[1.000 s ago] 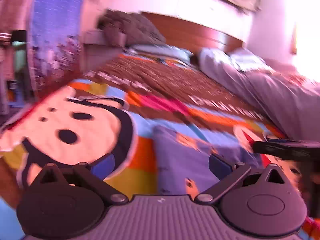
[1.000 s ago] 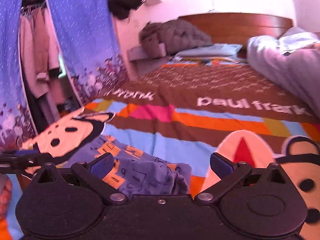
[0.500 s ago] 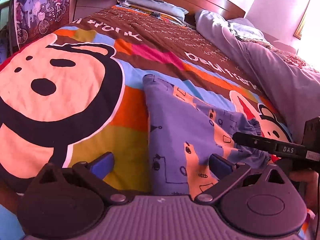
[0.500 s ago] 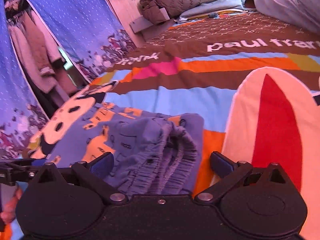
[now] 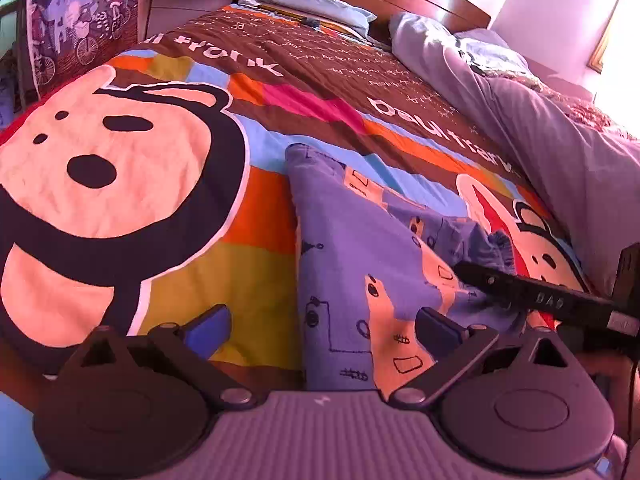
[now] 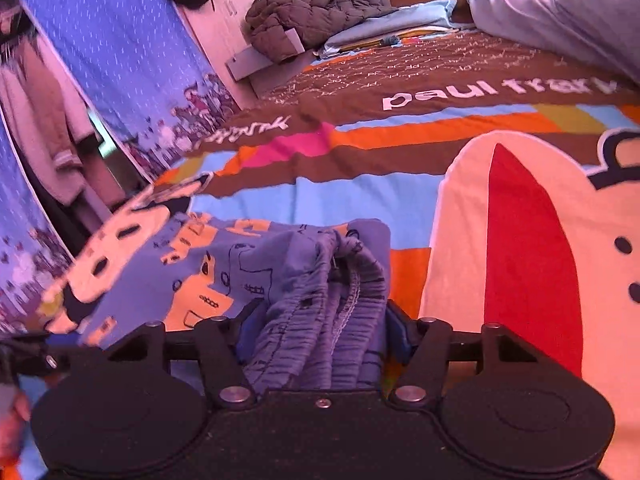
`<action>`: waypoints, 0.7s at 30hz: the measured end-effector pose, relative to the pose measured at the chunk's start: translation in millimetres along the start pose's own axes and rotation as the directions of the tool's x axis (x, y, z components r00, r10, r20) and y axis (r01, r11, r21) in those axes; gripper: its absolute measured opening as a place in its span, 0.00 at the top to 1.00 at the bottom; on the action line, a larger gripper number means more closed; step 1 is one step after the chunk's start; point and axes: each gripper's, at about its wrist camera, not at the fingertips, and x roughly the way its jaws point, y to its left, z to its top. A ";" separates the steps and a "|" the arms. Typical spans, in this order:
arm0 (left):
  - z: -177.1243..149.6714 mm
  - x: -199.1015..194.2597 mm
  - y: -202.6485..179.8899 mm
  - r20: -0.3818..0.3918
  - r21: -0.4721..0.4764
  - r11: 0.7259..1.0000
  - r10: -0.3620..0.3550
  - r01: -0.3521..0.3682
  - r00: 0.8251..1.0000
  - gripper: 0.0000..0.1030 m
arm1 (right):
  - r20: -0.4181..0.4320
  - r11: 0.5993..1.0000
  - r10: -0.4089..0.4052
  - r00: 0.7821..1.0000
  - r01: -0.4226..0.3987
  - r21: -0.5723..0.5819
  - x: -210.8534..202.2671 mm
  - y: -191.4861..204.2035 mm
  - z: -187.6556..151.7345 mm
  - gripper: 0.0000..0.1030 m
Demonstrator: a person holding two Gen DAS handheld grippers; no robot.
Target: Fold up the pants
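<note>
Right gripper point(image 6: 322, 330) is clamped on the bunched waistband of the pants point(image 6: 280, 264) – left gripper point(image 5: 324, 330) hovers wide over their leg end on the bedspread point(image 5: 120, 168)

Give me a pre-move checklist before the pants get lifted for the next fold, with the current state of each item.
1. Right gripper has fabric: ok. Its jaws are shut on the bunched waistband of the pants.
2. Left gripper has fabric: not ok. Its jaws stand open above the near edge of the pants.
3. Grip takes in every waistband layer: cannot tell; the folds hide one another.
4. Pants lie flat: not ok at the waistband end, which is rumpled; the leg part looks smooth.
5. Room on the bedspread for the fold: ok; the grey duvet lies apart from the pants.
</note>
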 end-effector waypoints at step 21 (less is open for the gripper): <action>-1.4 -0.9 -3.1 0.011 0.027 0.999 0.039 -0.040 0.999 0.21 | 0.008 0.997 0.026 1.000 -0.027 0.067 -0.9 -10.0 -1.6 0.37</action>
